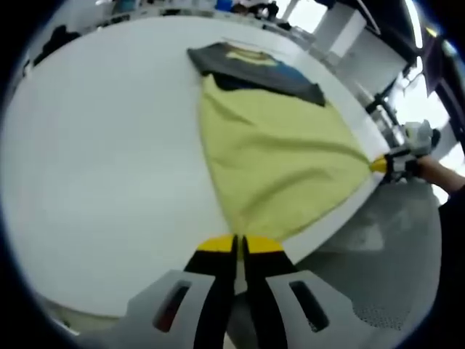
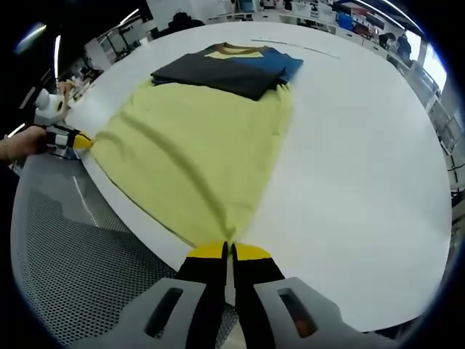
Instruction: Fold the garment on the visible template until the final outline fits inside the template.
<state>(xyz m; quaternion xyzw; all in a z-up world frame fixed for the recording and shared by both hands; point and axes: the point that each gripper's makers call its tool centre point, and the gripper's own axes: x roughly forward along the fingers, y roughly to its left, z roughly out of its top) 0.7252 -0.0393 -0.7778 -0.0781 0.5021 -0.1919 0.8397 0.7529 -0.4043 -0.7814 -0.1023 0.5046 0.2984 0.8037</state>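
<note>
A garment lies flat on the white table [image 1: 102,167], its yellow body [image 1: 276,145] toward me and a dark grey and blue top part [image 1: 254,69] at the far end. My left gripper [image 1: 240,245] is shut on one hem corner at the table's near edge. My right gripper [image 2: 229,252] is shut on the other hem corner of the yellow cloth [image 2: 196,145]. Each gripper also appears in the other's view, the right gripper [image 1: 383,166] at the right and the left gripper [image 2: 78,142] at the left. The hem is stretched taut between them along the table edge [image 2: 131,207].
A grey perforated surface [image 2: 58,240] lies below the table's near edge, also seen in the left gripper view [image 1: 392,247]. A hand [image 1: 439,174] holds the far gripper. Desks and clutter [image 2: 349,18] stand beyond the table's far side. Bare white tabletop [image 2: 363,145] lies beside the garment.
</note>
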